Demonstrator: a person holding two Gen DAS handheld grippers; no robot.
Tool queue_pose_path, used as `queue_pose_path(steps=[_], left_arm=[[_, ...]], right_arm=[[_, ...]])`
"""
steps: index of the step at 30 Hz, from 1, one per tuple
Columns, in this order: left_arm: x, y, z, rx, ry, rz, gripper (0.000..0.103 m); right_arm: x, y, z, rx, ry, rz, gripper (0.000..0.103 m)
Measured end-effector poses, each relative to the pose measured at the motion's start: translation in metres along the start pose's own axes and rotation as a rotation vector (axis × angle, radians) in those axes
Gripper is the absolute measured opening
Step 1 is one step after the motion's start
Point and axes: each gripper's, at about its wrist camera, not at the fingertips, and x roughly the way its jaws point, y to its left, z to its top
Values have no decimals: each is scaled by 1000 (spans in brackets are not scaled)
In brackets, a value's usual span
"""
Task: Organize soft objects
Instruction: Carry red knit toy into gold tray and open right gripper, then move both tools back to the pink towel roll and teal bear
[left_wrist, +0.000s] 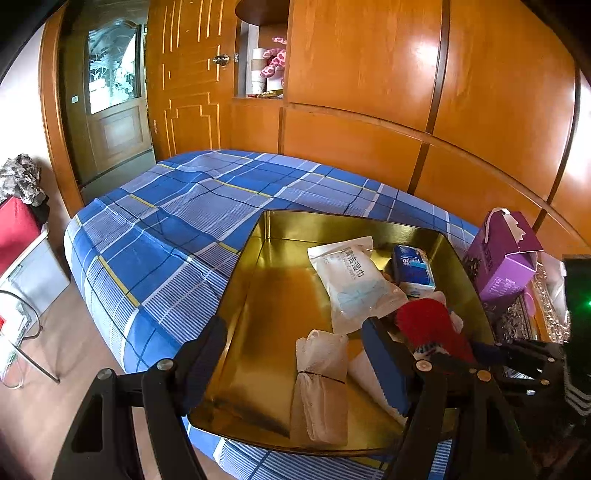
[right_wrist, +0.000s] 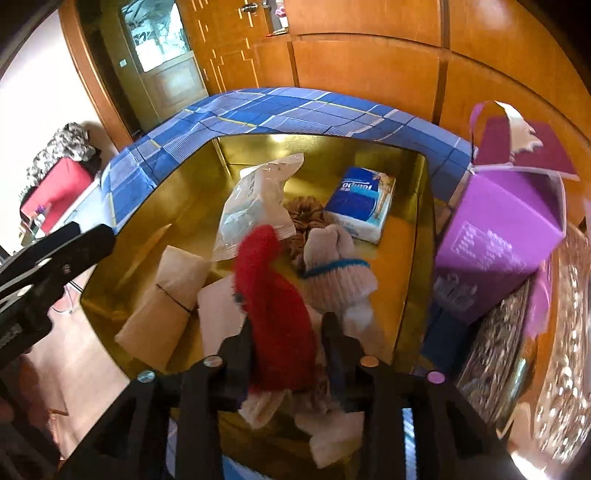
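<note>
Inside gold tin (right_wrist: 413, 229): one tissue pack (right_wrist: 360, 203), one red sock (right_wrist: 275, 314)

I am in a bedroom of a home. A bed (left_wrist: 192, 221) with a blue checked sheet fills the middle of the room. Behind it, glossy orange wooden panels (left_wrist: 369, 74) line the whole wall like a built-in wardrobe, with a small open shelf niche (left_wrist: 264, 66) holding a pink spotted soft toy (left_wrist: 276, 59). On the left stands a wooden door with a round knob (left_wrist: 221, 60), and beside it another door with a frosted, patterned glass pane (left_wrist: 112, 66). A red bag (left_wrist: 16, 229) with crumpled clothes (left_wrist: 20, 177) on top sits by the white wall. The floor (left_wrist: 66, 350) is light wood.
</note>
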Motion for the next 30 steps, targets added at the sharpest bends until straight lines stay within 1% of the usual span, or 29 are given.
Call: queue_pose_path(steps=[2,3,12,18,23,30], left_arm=[[0,-1,0,0,1,-3,76],[-1,-1,0,0,0,-4,76],[-16,-12,4,32,-44,-25,76],[-29,-28,2,82,-66,-55,76],[-40,-39,0,115,-77,-72,76],[-53,-61,-3,176,-82,-102,76]], right_arm=[[-7,2,-3,3,-16,-1,43],[-10,3,-4,3,-22,-6,44],[-59,7,-18,-2,-153,-75,44],[-92,4,-34,2,-235,-112,44],[-121,-12,-50,41,-307,-132,44],[-153,-51,-71,147,-364,-193,44]])
